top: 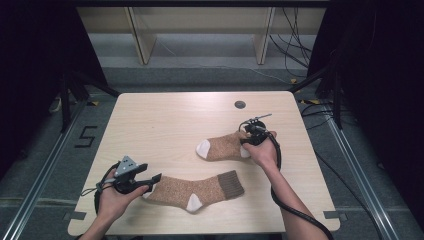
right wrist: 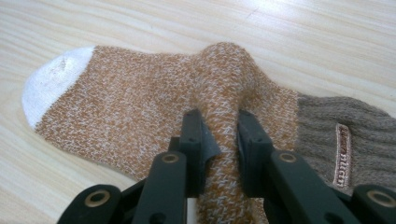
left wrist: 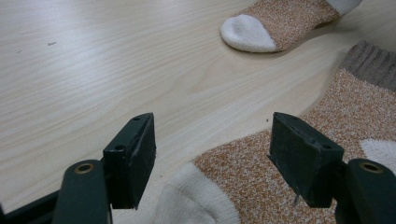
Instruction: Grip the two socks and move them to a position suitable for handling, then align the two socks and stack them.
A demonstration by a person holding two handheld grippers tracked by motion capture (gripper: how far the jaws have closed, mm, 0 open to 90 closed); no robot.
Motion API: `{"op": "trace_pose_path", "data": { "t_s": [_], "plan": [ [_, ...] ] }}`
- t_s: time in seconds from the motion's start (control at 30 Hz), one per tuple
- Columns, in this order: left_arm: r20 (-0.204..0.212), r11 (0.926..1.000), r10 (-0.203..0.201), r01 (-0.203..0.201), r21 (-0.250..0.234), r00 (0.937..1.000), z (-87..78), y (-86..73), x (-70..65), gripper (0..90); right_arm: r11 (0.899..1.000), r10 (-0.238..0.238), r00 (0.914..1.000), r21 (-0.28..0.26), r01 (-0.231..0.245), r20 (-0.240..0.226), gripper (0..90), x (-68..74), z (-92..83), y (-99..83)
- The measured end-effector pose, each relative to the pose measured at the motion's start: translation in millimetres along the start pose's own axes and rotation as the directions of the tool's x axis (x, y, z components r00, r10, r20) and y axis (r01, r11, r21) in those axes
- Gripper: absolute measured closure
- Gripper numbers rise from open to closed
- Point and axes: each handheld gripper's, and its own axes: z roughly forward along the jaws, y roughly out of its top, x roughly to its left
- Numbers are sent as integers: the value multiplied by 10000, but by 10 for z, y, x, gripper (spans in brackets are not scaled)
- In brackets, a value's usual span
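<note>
**Two socks on a worktop, one pinched by the right gripper**

The light wooden worktop (top: 165,115) carries two orange-brown socks with white toes and heels and grey-brown ribbed cuffs. The near sock (top: 197,189) lies flat close to the front edge, toe at the left and cuff at the right. The far sock (top: 223,146) lies right of centre, its white toe pointing left. A small dark round insert (top: 240,104) sits in the worktop towards the far edge.

The person's right forearm enters from the lower right and angles up and inward; the right hand (top: 263,151) curls over the right gripper (right wrist: 219,135), which is lowered onto the far sock. Its jaws are nearly closed and pinch a raised fold of the knit fabric just short of the cuff. The left hand (top: 116,192) rests low at the front left corner, holding the left gripper (left wrist: 212,147) level and pointed right. Its jaws stand wide apart, holding nothing, poised on either side of the near sock's toe end.
</note>
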Motion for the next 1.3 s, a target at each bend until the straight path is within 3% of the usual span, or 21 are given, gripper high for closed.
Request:
{"op": "trace_pose_path", "data": {
  "t_s": [0.1, 0.17, 0.2, 0.47, 0.73, 0.97, 1.13, 1.3],
  "plan": [
    [-27, 9999, 8, -9, -116, 10000, -11, 0, -5, 310, 10000, 11, 9999, -10, -11, 102, 755, 28, -26, -3],
    [-84, 9999, 89, -90, -129, 9999, -24, 4, -2, 311, 10000, -74, 9999, -29, 73, -104, 755, 36, -52, -4],
    [-92, 9998, 77, -79, -155, 9999, -25, 6, 1, 310, 9998, -161, 9998, -114, 162, 72, 754, 31, -52, 0],
    [-68, 9999, -9, 8, -171, 10000, -16, 21, 5, 310, 9995, 39, 10000, -308, -38, 28, 754, 68, -157, -5],
    [127, 9991, 408, -409, 72, 9991, -4, 78, -91, 312, 9980, 6, 10000, -629, -11, -75, 755, 165, -256, -34],
    [194, 9984, 570, -569, -43, 9982, 7, 132, -157, 314, 9940, -8, 9975, -1088, -69, -706, 756, 386, -446, -91],
    [155, 9981, 617, -618, 27, 9980, 11, 128, -145, 315, 9928, -9, 9960, -1196, -98, -890, 756, 511, -550, -79],
    [130, 9982, 600, -599, -80, 9981, 0, 150, -122, 315, 9879, -366, 9923, -1540, 181, -1183, 756, 654, -621, -68]
  ]
}}
